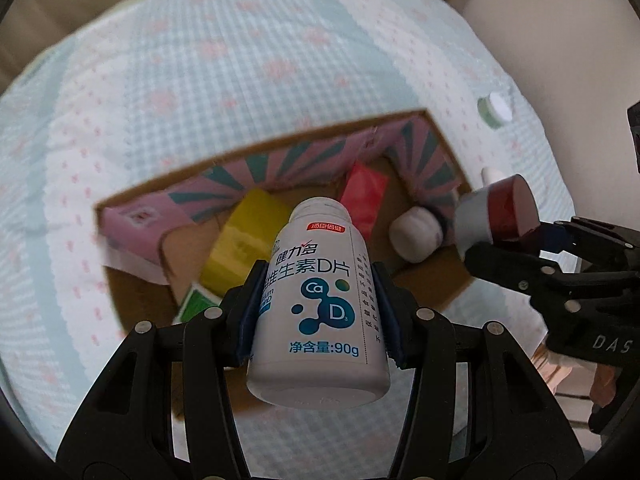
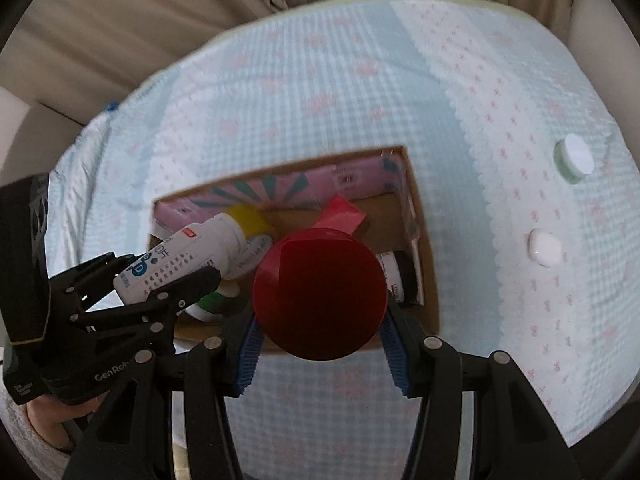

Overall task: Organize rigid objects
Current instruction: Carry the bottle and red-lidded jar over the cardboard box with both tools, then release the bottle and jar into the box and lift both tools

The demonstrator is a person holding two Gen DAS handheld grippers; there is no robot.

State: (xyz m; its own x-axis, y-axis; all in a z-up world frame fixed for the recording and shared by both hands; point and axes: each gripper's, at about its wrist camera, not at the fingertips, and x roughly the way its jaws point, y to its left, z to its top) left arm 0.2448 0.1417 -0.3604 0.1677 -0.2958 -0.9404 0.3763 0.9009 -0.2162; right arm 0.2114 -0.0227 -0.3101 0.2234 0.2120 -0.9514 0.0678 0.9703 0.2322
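1. Jaws of left gripper [image 1: 320,312] pinched white vitamin bottle [image 1: 320,308] mid-body, frame centre, above cardboard box [image 1: 436,280].
2. Right gripper [image 2: 320,340] jaws clamped red-capped container [image 2: 320,294].
3. Both looked stiff, light, slick plastic.

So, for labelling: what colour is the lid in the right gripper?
Dark red lid, clearest in the right wrist view.

1 open cardboard box [image 2: 426,280]; 1 white calcium tablet bottle [image 1: 320,300]; 1 red-bottomed grey container [image 2: 320,294]; 1 yellow block [image 1: 244,240]; 1 red block [image 1: 364,196]; 1 green-rimmed white-lidded jar [image 2: 574,158]; 1 small white cap [image 2: 544,247].
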